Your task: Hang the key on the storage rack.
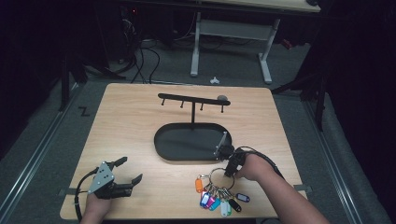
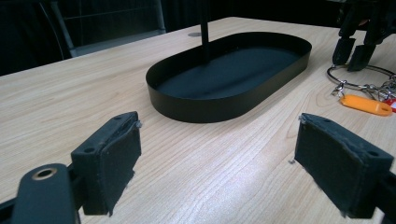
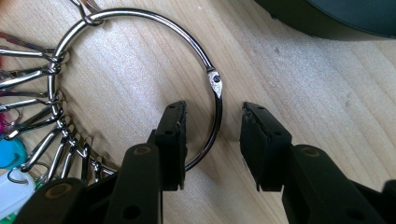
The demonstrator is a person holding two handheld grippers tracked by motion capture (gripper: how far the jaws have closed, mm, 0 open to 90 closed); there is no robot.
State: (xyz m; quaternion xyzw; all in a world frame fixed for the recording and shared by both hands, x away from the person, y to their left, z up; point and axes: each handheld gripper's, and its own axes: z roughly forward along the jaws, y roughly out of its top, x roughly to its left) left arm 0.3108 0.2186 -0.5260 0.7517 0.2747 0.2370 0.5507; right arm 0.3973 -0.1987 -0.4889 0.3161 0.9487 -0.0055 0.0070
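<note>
The wooden table (image 1: 140,121) carries a black oval tray (image 1: 173,144) with an upright post and a hooked crossbar (image 1: 191,99) rising from it. The tray stands at the middle of the table; its hooks appear bare.

Just in front of the tray's right end lies the large metal key ring (image 3: 140,56), flat on the table, with a fan of coloured key tags (image 1: 219,198) trailing toward the person's side.

The right tool (image 3: 212,140) is set down over the ring: its jaws stand apart, one inside the loop and one outside, straddling the wire just below the ring's hinge clasp (image 3: 215,84). Neither pad appears to press the wire yet. The left tool (image 1: 123,177) rests at the table's near left corner, jaws wide apart and empty, well clear of the tray.

Assessment: the step in hand is taking hold of the ring. The next move calls for closing the right jaws squarely on the wire, then lifting without snagging the tags, probably toward a hook on the crossbar.
</note>
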